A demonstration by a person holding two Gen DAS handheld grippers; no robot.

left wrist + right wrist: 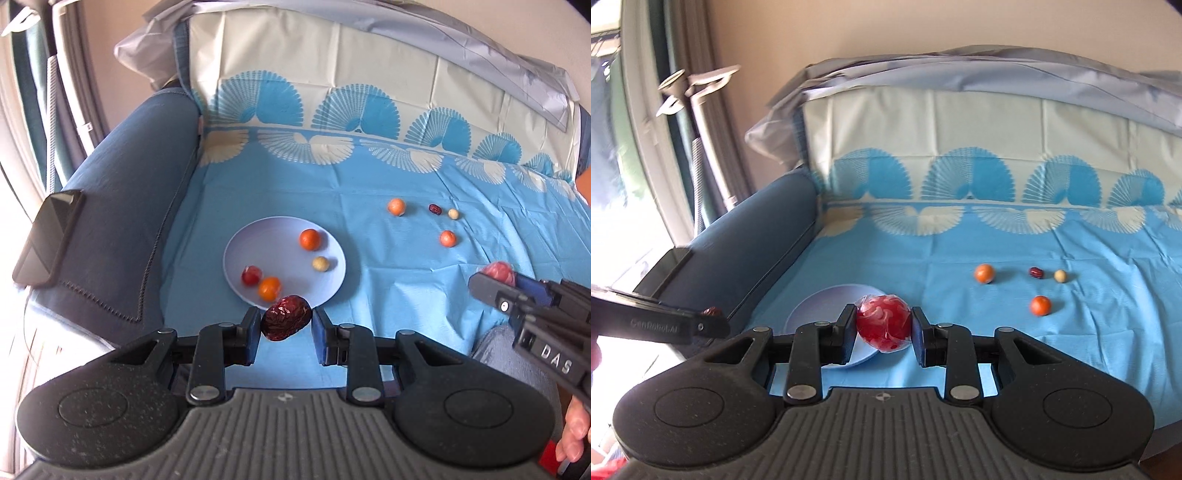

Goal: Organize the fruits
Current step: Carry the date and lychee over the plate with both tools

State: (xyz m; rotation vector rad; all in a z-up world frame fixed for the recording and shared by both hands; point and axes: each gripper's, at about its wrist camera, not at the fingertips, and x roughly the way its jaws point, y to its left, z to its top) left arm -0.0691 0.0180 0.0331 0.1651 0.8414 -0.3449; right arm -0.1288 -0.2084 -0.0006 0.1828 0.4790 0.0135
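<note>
Left claw [286, 322] has its pads pinched on a date [286, 322], a wrinkled dark red one, and I hold it just short of the near rim of the plate [243, 240]. Right claw [884, 325] is likewise clamped, on a red ball [884, 320] in a clear wrap, with the plate's right edge showing just behind and left of it. So I judge both fruits are picked and I am on the carry to the plate; next I need each one brought forward over the dish, lowered close, and let go gently so nothing rolls off or knocks what is already there. Beyond the left claw the plate holds two oranges [309, 239], a pale ball [320, 264] and a small red fruit [251, 275]. Further ahead and to the right, loose on the cloth [369, 288], lie four more: two oranges [396, 206], a small date [435, 209] and a pale ball [453, 213]. Only the left camera shows me the plate's contents; from the right camera the dish is mostly hidden behind the ball and fingers. That right view gives the ball's swirled red skin clearly, which the left view catches only as a pinkish blur at the far claw's tip.
</note>
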